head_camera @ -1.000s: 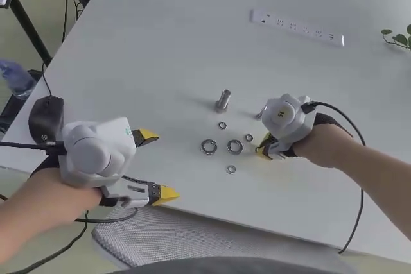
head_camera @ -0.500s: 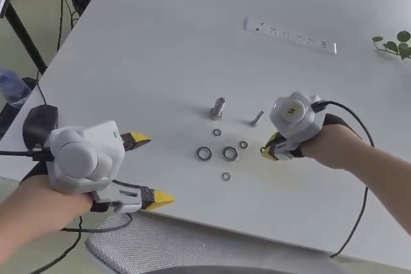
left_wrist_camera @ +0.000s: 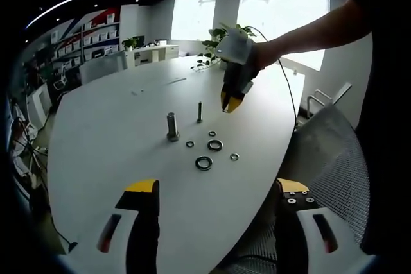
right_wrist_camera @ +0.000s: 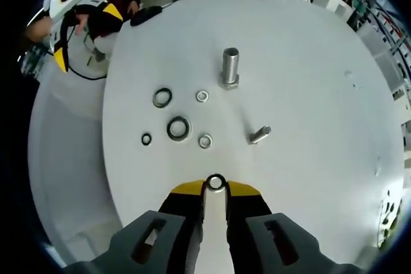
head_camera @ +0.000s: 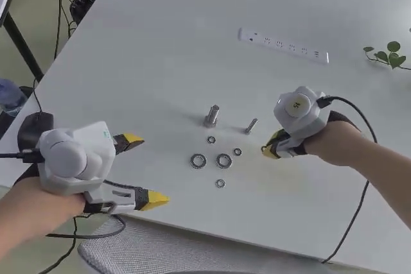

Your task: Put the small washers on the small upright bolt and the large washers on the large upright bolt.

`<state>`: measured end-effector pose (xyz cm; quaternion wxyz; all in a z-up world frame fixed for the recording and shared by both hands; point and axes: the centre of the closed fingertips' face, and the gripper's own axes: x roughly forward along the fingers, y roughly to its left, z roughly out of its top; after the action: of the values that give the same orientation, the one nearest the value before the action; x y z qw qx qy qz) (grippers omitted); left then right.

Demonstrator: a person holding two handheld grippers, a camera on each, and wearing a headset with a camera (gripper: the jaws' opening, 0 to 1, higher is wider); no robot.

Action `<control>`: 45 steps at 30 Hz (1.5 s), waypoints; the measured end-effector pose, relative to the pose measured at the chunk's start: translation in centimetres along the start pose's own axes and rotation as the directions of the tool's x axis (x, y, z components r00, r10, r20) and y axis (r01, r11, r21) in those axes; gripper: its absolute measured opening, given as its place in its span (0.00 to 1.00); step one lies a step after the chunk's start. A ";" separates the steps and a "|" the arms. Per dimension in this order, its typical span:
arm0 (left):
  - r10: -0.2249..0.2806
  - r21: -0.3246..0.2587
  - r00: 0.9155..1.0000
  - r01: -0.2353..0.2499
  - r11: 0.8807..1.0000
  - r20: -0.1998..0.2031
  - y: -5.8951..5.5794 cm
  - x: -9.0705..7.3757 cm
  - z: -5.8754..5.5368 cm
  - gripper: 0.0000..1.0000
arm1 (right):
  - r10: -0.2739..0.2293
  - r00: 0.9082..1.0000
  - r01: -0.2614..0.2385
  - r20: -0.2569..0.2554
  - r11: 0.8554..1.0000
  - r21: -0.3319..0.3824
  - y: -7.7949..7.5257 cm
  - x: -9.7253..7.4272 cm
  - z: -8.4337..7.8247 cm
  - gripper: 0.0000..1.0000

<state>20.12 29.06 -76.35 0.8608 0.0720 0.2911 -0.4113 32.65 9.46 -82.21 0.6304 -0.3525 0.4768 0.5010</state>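
The large upright bolt [head_camera: 211, 115] and the small upright bolt [head_camera: 250, 126] stand mid-table. Below them lie two large washers [head_camera: 198, 160] [head_camera: 223, 160] and three small washers [head_camera: 211, 140] [head_camera: 237, 152] [head_camera: 220, 183]. My right gripper [head_camera: 268, 151] hovers just right of the washers, shut on a small washer [right_wrist_camera: 216, 182] pinched at its tips [right_wrist_camera: 216, 188]. From there the large bolt [right_wrist_camera: 230, 67] is straight ahead and the small bolt [right_wrist_camera: 259, 135] is nearer, to the right. My left gripper [head_camera: 144, 169] is open at the table's near left edge, empty [left_wrist_camera: 217, 187], facing the bolts [left_wrist_camera: 171, 126].
A white power strip [head_camera: 282, 45] lies at the back of the white table [head_camera: 160, 43]. Plant leaves [head_camera: 385, 56] show at the far right. A black mouse [head_camera: 29, 131] sits at the left edge. A mesh chair back [head_camera: 160, 248] stands below the near edge.
The head camera has shifted. My right gripper has drawn a little to the right, away from the washers, uncovering the small bolt. The left gripper has hardly moved.
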 end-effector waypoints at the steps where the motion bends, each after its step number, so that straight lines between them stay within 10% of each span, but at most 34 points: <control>1: 0.001 -0.010 1.000 -0.001 1.000 0.003 0.1 0.0 0.0 0.73 | -0.003 1.000 0.003 0.004 1.000 0.001 -0.3 -0.2 0.1 0.12; 25: 0.049 -0.023 0.999 -0.048 0.999 0.008 1.4 0.2 0.2 0.72 | -0.031 0.999 0.032 0.043 0.999 -0.033 -3.7 -2.3 3.5 0.12; 45: 0.060 -0.016 0.998 -0.060 0.998 -0.016 1.8 0.0 -0.1 0.72 | -0.034 0.999 0.037 0.031 0.996 -0.086 -5.3 -0.1 5.0 0.12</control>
<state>21.42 30.27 -76.62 0.8710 0.0767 0.2989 -0.3824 38.98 12.78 -80.82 0.6303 -0.3805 0.4390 0.5150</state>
